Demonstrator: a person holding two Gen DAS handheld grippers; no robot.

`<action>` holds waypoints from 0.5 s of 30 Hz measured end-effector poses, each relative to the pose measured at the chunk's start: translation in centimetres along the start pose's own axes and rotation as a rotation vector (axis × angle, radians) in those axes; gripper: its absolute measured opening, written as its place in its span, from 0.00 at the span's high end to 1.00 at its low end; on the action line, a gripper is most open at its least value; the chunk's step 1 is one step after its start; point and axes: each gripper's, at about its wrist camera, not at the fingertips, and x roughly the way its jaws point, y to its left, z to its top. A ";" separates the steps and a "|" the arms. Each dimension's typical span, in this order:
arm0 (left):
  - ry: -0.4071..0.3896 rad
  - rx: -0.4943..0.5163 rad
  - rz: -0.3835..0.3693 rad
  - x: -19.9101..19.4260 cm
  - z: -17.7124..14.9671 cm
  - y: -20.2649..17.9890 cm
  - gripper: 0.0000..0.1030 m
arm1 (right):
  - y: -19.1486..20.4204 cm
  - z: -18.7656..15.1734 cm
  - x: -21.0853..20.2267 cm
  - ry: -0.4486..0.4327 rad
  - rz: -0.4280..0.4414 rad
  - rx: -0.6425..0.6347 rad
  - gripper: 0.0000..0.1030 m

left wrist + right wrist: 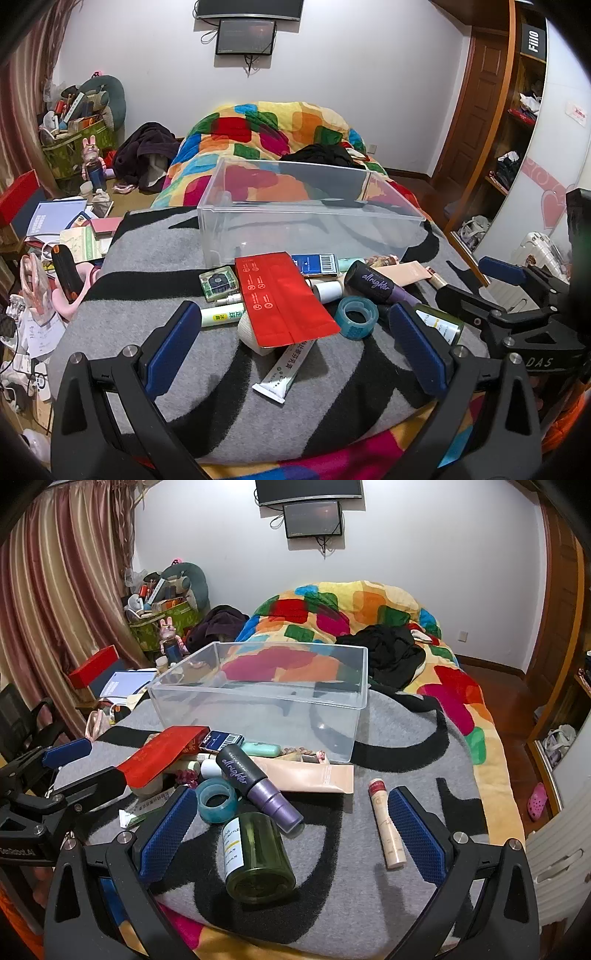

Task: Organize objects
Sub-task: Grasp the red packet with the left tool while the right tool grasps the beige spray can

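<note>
A clear plastic bin (310, 210) (258, 698) stands empty on the grey-and-black blanket (221, 406). In front of it lies a heap of small items: a red packet (284, 299) (159, 753), a teal tape roll (356, 314) (218, 801), a purple spray bottle (373, 284) (255, 790), a beige tube (310, 775) and a white tube (284, 369). My left gripper (293, 306) (85, 766) hovers open over the red packet. My right gripper (291, 792) (476, 284) is open above a green bottle (255, 853) lying on its side. A slim cream tube (386, 827) lies by its right finger.
Behind the bin the bed carries a bright patchwork quilt (258, 125) and black clothes (391, 650). Books, boxes and a stuffed basket (74, 140) crowd the floor at the left. A wooden wardrobe (517, 110) stands at the right.
</note>
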 end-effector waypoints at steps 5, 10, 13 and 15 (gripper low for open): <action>0.000 0.007 0.002 0.0 0.1 -0.1 0.11 | -0.3 0.1 0.4 0.023 -0.004 -0.007 0.01; 0.020 -0.001 0.001 0.3 0.7 0.3 0.17 | -0.7 0.1 0.3 -0.011 0.016 0.011 0.04; 0.024 -0.010 -0.002 0.4 1.2 0.7 0.17 | -1.3 0.3 0.2 -0.001 0.010 0.016 0.08; 0.031 -0.006 -0.004 0.8 1.7 0.8 0.17 | -1.8 0.4 0.1 -0.001 -0.001 0.021 0.11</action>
